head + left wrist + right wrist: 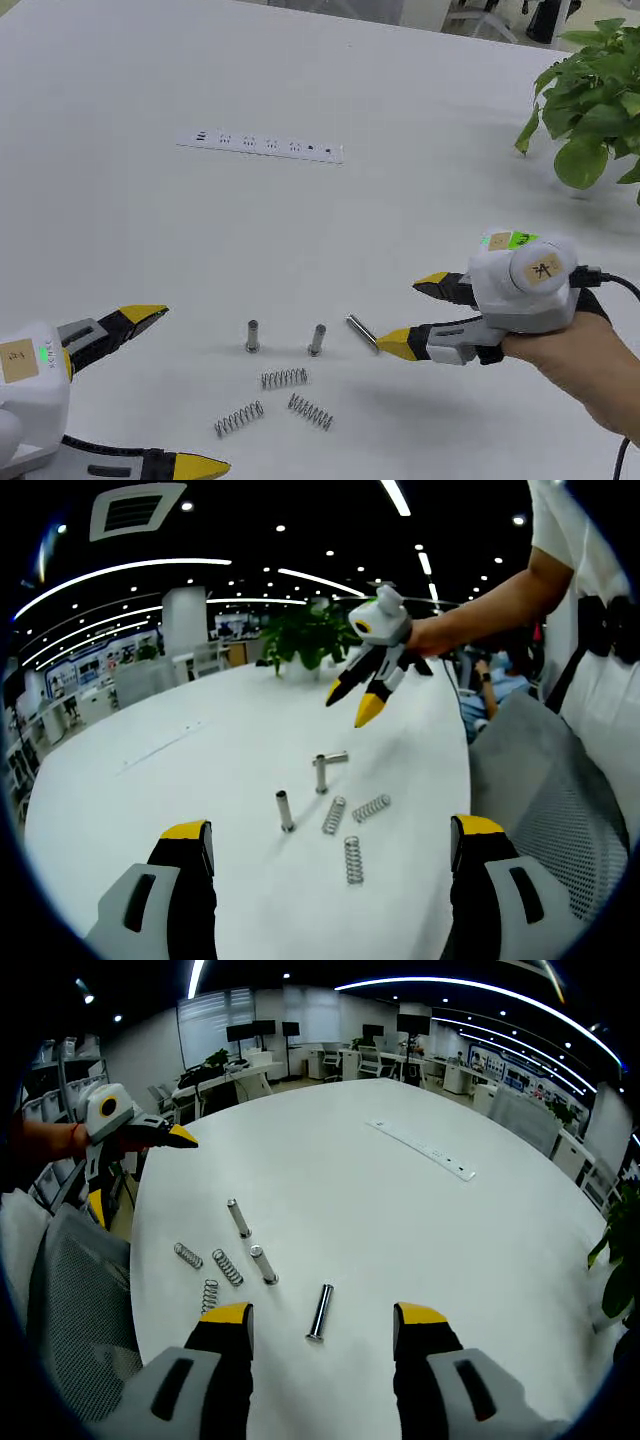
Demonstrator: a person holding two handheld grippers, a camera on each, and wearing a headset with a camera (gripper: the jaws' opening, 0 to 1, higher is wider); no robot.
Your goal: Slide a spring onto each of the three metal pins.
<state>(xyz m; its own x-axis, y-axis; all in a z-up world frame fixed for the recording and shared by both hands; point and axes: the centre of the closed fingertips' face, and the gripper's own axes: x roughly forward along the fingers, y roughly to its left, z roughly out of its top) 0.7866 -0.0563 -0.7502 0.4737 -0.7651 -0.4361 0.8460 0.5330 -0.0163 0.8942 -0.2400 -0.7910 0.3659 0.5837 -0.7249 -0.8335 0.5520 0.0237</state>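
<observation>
No spring is fitted yet. The right gripper [402,316], jaws wide open and empty, sits just beside the fallen pin [362,333], lower centre. The left gripper [188,390] is likewise open and empty, lower left. Two upright pins [252,335] and three loose springs [284,378] lie between. Likely next: grasp that pin. The right gripper's tag [544,268] seems to read "A".

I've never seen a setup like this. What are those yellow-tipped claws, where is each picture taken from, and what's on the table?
There is no robot: a person holds two two-jaw tools, the left gripper and the right gripper, both open and empty. One picture comes from a headset camera looking down; the two round ones come from cameras riding on those tools. On the white table lie three springs; two pins stand upright and a third pin lies flat.
</observation>
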